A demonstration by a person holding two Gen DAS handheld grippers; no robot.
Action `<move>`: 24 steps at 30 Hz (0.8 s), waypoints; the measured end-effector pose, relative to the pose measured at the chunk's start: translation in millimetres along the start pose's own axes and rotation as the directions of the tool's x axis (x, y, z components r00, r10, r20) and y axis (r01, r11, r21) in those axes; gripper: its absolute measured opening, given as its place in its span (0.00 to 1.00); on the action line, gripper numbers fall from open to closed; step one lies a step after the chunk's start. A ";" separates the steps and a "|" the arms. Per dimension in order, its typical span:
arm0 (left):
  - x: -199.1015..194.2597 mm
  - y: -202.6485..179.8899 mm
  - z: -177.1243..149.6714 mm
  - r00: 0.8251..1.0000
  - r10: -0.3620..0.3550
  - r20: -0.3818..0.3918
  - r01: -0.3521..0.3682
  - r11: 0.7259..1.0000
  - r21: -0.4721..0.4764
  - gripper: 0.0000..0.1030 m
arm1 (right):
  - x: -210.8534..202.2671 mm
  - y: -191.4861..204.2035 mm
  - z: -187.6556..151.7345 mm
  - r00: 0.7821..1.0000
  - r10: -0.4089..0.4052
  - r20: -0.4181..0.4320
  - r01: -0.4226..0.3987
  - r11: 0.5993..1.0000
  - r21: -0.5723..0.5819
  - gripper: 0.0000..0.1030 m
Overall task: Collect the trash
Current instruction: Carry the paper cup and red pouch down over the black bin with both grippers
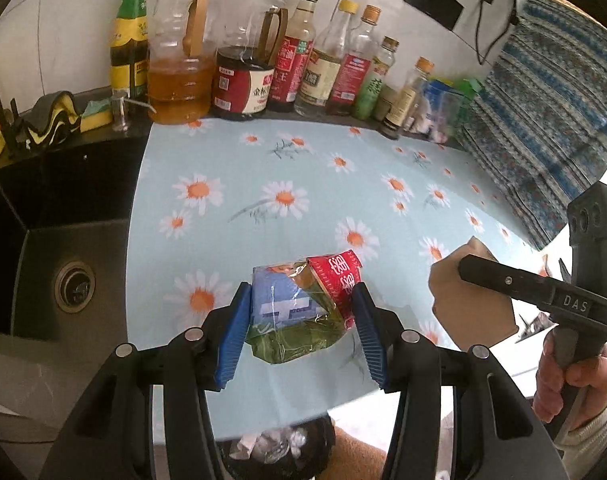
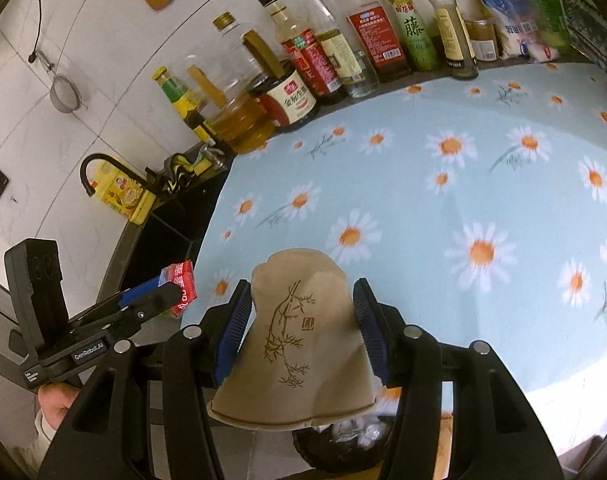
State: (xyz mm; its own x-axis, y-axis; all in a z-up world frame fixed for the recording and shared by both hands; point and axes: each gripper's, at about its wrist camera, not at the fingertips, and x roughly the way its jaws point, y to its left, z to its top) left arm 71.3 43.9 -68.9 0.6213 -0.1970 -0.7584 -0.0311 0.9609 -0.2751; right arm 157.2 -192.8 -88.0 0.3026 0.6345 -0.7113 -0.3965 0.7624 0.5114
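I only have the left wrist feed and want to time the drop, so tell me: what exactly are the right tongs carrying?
Observer: The right tongs are shut on a brown paper cup, squeezed flat between the blue pads, with a bamboo sketch printed on it.
Operator: Is the bin under it?
Observer: Yes, a dark trash bin with crumpled rubbish shows just below the cup's rim, off the edge of the daisy tablecloth.
Operator: How do my left tongs look from there?
Observer: The left tongs show at the left edge, near the sink, with the red end of the crumpled wrapper sticking out between them.
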 end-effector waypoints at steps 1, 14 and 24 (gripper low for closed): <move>-2.5 1.1 -4.6 1.000 -0.005 -0.003 0.005 1.000 0.003 0.47 | -0.4 4.0 -6.9 1.000 -0.003 -0.001 0.003 1.000 0.004 0.51; -23.3 15.4 -69.9 0.996 -0.067 -0.061 0.067 0.998 -0.013 0.47 | 5.5 41.6 -75.0 0.999 -0.020 -0.043 0.021 1.000 0.022 0.51; -14.6 17.2 -112.5 0.990 -0.056 -0.127 0.051 0.998 -0.043 0.47 | 31.4 41.7 -114.9 0.989 -0.015 -0.150 0.018 1.000 0.019 0.52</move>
State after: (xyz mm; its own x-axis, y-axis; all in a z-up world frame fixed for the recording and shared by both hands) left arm -26.4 41.4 -129.0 0.5175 -0.2739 -0.8107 -0.0333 0.9402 -0.3389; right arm 50.6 -155.8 -144.4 0.1749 0.5963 -0.7835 -0.3744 0.7762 0.5072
